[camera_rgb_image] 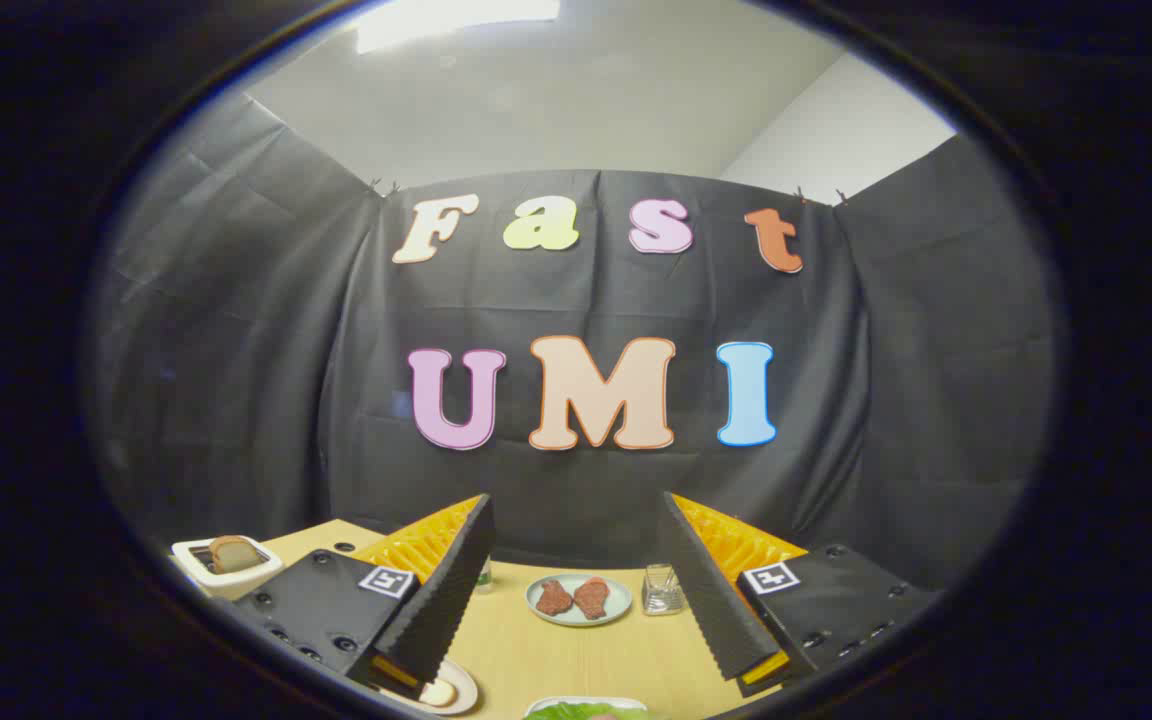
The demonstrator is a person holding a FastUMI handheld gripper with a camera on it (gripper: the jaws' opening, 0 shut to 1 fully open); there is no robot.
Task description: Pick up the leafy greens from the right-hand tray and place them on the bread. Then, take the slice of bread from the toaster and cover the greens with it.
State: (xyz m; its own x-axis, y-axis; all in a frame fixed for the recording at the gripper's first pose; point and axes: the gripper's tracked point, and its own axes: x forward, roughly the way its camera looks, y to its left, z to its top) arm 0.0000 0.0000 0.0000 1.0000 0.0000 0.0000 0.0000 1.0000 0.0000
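My gripper (576, 660) hangs open above the wooden table, with nothing between its widely spread fingers. The leafy greens (581, 712) lie on a tray (541, 705) just below and between the fingertips, only their top edge in sight. A bread slice (436, 692) rests on a plate (466, 690) right under the left fingertip, partly hidden by it. Beyond the left finger stands a white toaster (226, 570) with a slice of bread (233, 552) sticking up from its slot.
A grey-green plate (578, 612) with two reddish meat pieces sits ahead between the fingers at the back of the table. A small clear glass (661, 590) stands to its right, close to the right finger. Black cloth closes off the booth behind.
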